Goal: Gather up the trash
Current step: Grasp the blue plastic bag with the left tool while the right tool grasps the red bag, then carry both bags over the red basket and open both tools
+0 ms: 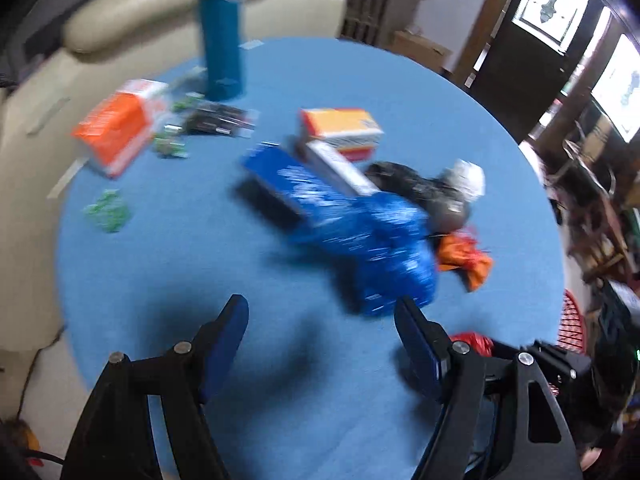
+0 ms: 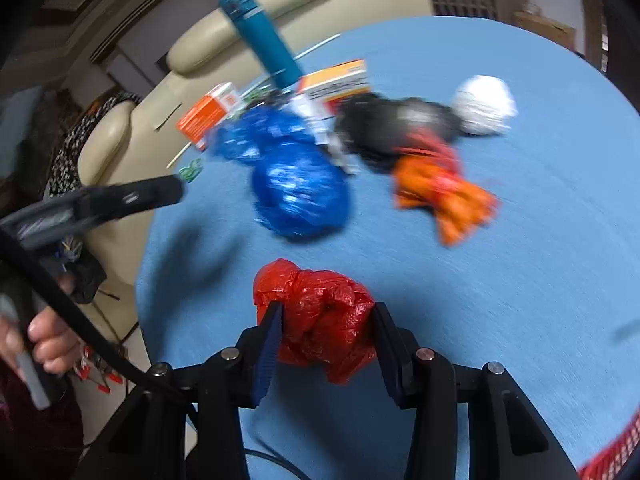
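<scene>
My right gripper [image 2: 328,306] is shut on a crumpled red plastic bag [image 2: 320,320], its pads pressing the bag from both sides just above the blue round table [image 2: 520,280]. The same red bag [image 1: 472,342] peeks in at the lower right of the left wrist view. My left gripper [image 1: 320,302] stands open over bare table, nothing between its fingers. Just ahead of it lies a crumpled blue bag [image 1: 380,248]. Beyond are an orange wrapper [image 1: 464,260], a black bag [image 1: 416,188] and a white paper ball [image 1: 464,176]. Both views are motion-blurred.
A teal bottle [image 1: 222,32] stands at the far side beside orange boxes [image 1: 116,132], a yellow-orange box [image 1: 340,128] and green scraps [image 1: 108,210]. A cream sofa [image 1: 36,120] curves around the table's left. A red mesh basket [image 1: 572,320] sits off the right edge.
</scene>
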`<state>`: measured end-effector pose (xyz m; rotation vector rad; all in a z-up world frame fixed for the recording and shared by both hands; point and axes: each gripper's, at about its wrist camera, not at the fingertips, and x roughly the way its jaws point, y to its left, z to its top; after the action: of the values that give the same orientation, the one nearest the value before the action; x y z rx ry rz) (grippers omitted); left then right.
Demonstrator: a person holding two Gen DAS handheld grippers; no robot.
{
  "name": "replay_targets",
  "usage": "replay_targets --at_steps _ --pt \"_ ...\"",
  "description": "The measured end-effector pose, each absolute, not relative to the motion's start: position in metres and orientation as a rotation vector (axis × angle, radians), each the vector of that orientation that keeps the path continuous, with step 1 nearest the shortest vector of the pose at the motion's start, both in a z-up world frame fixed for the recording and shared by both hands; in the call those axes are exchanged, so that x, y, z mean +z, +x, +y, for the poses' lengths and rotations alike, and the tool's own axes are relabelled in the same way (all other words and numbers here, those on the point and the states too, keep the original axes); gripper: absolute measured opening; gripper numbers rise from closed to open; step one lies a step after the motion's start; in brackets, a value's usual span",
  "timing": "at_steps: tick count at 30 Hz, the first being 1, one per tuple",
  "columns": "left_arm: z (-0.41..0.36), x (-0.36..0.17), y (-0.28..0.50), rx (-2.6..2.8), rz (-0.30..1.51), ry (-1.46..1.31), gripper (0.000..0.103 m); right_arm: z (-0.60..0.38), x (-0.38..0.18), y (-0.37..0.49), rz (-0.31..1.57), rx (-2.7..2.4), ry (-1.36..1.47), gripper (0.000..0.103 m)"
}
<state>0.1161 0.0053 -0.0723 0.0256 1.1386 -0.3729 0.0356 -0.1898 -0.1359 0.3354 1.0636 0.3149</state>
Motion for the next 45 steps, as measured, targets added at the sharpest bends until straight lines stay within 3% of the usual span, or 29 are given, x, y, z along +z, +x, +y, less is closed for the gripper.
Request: replay_targets --at_steps 9,11,14,32,45 --pt "-0.056 -0.110 0.132 -0.369 1.199 0.015 0.076 -0.278 -0.121 -0.019 0.994 0.149 0.441 0.047" --pt "-0.058 -0.115 0.132 -0.357 1.198 0.009 0.062 -0.288 -0.116 -0.025 0.972 0.133 0.452 0.047" --pt "-0.058 -0.112 0.127 -0.348 1.167 0.009 0.061 -0.296 -0.111 -0.029 0.939 0.128 0.469 0.047" --pt "-0.107 -0.020 0.016 -0.325 0.821 0.314 0.060 -0.329 -0.070 -0.074 0.756 0.068 0.515 0.047" --pt "-0.139 0.006 -0.025 -0.385 0.710 0.396 0.060 -0.356 -0.043 -0.127 0.638 0.019 0.540 0.047"
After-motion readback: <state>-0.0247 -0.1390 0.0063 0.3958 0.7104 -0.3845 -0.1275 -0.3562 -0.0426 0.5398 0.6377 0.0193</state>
